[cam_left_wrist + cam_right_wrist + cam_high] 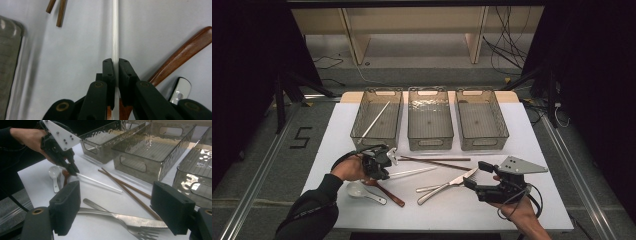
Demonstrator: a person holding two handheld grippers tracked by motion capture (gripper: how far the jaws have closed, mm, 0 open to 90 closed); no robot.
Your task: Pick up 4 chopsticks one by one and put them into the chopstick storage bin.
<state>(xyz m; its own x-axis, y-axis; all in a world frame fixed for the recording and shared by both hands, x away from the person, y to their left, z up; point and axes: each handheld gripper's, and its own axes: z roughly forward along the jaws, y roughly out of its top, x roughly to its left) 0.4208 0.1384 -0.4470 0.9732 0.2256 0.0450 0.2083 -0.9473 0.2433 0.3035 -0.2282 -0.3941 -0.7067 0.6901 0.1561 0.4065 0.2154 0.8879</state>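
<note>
High view: left claw (388, 159) clamped on one end of a white chopstick (414, 172), which lies low across the white counter (542, 200), pointing toward the knife (447, 185) and fork (437, 187). Chopstick is thin, round, glossy, plain white, straight along its whole length. Right claw (477, 175) hangs just above the counter near the knife blade, jaws spread wide, nothing between them. Three clear bins stand in a row at the far side; the left bin (362, 131) holds a second white chopstick (376, 120), leaning corner to corner. A pair of brown chopsticks (437, 161) lies in front of the bins, a wooden spoon (389, 194) and a white soup spoon (362, 191) near the left hand (347, 169).

Left gripper view: white chopstick (115, 30) runs straight up the middle, pinched between the two pads; a sheen line runs along it. Wooden spoon handle (185, 56) slants at right, soup spoon handle (181, 89) beside it, brown chopstick ends (57, 11) at the top, bin wall (10, 62) at left.

Right gripper view: from the side, the white chopstick (98, 182) slopes from the left claw (73, 171) down to the counter, its far tip resting near the brown chopsticks (125, 186). Knife (125, 218) crosses the fork (140, 232) between the spread jaws. Hammered texture of the bins (140, 155) is plain here.
</note>
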